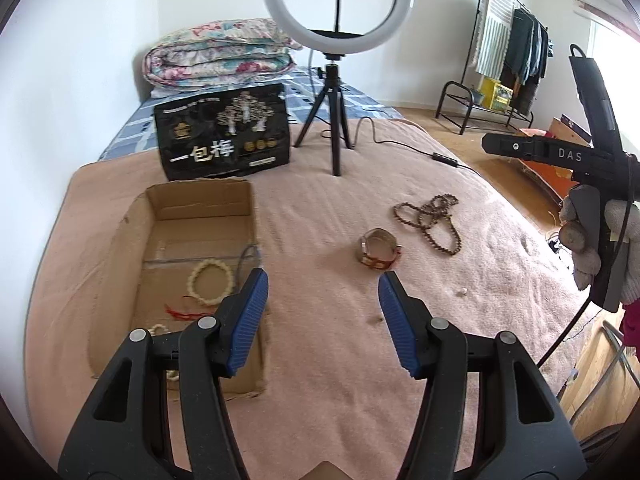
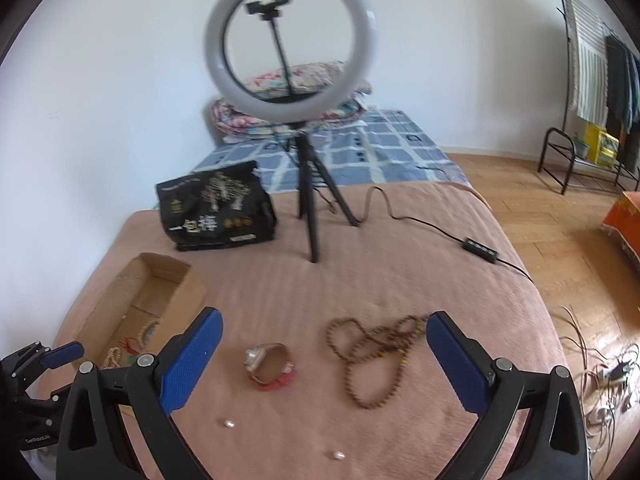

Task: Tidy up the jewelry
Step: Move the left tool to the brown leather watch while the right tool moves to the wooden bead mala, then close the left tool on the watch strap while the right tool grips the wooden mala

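On a pink blanket (image 2: 360,280), our empty right tongs (image 2: 324,354), spread wide, frame a bangle (image 2: 269,365) and bead necklace (image 2: 374,356); next, likely clench one. Left tongs (image 1: 322,284), half-spread and empty, hang beside the cardboard box (image 1: 200,208).

Ring light (image 2: 290,52) smeared by blur on the right wrist camera, its top clipped on the left, and the cardboard box (image 1: 160,216) partly masked by the left gripper (image 1: 322,284).
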### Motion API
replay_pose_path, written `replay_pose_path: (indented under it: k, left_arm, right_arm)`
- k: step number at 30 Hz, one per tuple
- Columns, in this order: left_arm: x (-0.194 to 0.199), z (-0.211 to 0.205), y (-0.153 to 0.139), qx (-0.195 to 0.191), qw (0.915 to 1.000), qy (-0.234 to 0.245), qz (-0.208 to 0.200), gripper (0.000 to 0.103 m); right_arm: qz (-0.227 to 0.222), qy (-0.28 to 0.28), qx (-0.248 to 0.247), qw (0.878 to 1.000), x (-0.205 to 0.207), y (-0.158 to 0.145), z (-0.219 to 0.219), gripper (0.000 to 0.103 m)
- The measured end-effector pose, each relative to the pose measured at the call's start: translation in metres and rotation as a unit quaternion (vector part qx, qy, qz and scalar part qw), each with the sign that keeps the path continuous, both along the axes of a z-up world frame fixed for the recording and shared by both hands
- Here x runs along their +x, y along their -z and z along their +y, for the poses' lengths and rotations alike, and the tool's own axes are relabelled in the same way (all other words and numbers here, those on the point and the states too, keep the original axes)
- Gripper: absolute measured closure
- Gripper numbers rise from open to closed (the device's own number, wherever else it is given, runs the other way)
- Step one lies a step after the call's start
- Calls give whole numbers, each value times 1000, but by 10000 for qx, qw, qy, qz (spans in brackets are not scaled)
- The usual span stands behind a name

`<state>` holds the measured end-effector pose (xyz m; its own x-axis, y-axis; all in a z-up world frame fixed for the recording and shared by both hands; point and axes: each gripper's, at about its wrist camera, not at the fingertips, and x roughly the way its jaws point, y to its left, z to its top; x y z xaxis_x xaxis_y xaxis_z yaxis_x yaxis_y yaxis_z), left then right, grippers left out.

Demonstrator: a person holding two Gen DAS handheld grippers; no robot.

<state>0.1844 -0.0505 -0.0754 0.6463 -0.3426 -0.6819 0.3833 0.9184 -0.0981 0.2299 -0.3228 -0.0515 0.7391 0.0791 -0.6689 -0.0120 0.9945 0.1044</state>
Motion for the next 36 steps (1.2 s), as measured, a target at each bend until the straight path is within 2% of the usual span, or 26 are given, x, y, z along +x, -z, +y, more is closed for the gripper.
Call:
replay_pose_path:
  k: [5,15,23,25,29,33,36]
  left_arm:
    - [6,-30,7,6,9999,145,88,44]
    - [32,-77,30,9,9992,225,326,44]
    - [64,-99,54,121,9980,62,624,45]
    - [74,-101,61,97,9969,-10,781,55]
    - [90,-105,73,30,9947,-156,1014,55]
    - [96,-112,81,152,9948,-173,992,55]
    - [98,-114,84,198,9947,-174,993,55]
  right_arm:
    - [257,194,-169,9993,1,16,-33,0]
    - [836,490,244,9950,22,59,-75,0]
    - [1157,588,429,9906,49,86,-76,2]
    - [1217,625,380,9899,56,90,-74,3]
    - [1377,772,493,9862,70,101,-75,4]
    - [1546,1094,658,9797,83,116,-83,4]
    - [1678,1265,887,9736,91,127,-87,10]
